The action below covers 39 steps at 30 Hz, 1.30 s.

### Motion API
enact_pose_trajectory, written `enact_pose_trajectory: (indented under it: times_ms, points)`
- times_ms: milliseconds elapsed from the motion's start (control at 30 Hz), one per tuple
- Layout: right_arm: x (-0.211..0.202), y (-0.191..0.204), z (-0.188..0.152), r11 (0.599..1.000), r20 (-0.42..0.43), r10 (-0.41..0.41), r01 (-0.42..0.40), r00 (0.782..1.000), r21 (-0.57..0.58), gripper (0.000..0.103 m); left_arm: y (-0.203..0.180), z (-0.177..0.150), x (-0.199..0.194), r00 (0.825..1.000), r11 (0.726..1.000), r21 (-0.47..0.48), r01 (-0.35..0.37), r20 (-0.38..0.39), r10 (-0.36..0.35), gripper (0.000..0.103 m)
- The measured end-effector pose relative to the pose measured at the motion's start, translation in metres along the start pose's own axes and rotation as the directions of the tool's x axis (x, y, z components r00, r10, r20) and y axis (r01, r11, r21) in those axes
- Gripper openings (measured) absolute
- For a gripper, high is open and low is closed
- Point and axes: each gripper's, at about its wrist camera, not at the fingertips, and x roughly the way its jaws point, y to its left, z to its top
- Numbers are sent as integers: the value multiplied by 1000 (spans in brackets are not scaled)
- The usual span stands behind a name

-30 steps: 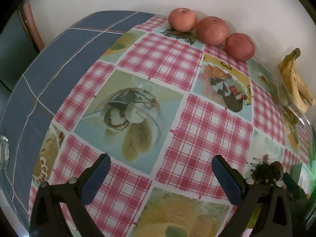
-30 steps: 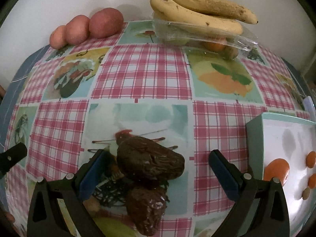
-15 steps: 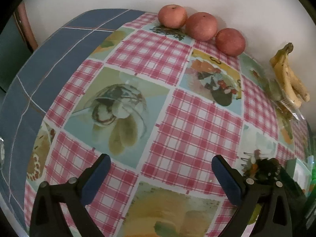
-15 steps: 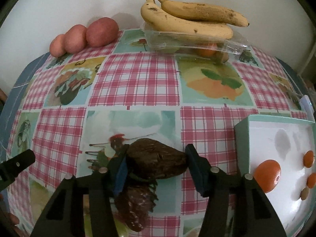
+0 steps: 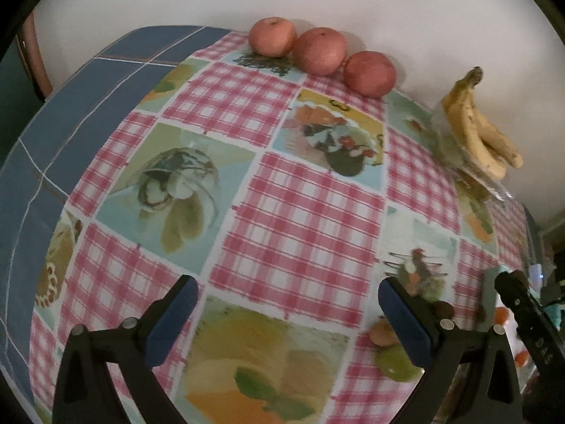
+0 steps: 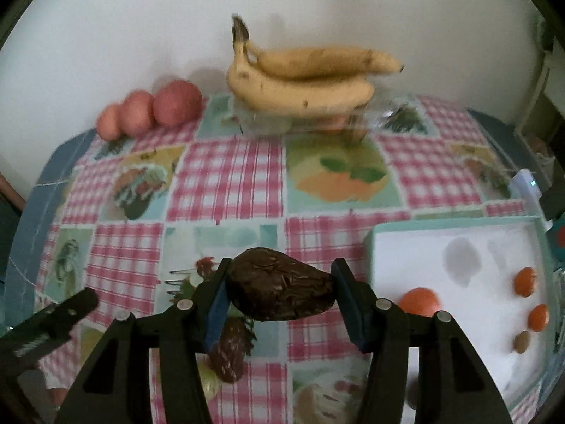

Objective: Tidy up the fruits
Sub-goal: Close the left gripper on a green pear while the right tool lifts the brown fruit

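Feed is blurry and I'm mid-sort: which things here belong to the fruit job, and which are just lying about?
Job:
dark avocado in right hand-held gripper
second avocado
apples
bananas
oranges
white tray

Lying about:
clear box under the bananas
tablecloth
left hand-held gripper, open, idle

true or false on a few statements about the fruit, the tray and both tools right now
1. The right tool is shut on a dark wrinkled avocado. True.
2. The left tool holds an apple. False: it is open with nothing between its fingers.
3. Three reddish apples sit in a row by the wall. True.
4. The bananas lie on the white tray. False: they rest on a clear plastic container by the wall.
5. A second dark avocado lies on the tablecloth. True.
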Motion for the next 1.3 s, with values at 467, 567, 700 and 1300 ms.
enact_pose_trajectory:
  times_ms: [467,567,700,1300]
  points:
    - [-59,-65,-34,995,45,-54,50,998,81,57,-54,-40,-3,996,990,132,54,-79,-43,103]
    - [-56,-77,-39,992,20,-47,44,999,116,57,-64,-47,1,993,988,142,66,-109,-51,102]
    - [-49,-88,-41,990,-7,-30,31,1000,138,57,-79,-58,6,989,980,184,79,-138,-54,100]
    - [-45,-114,-38,975,-19,9,-4,1000,224,57,-114,-79,32,990,948,311,-62,-104,99,62]
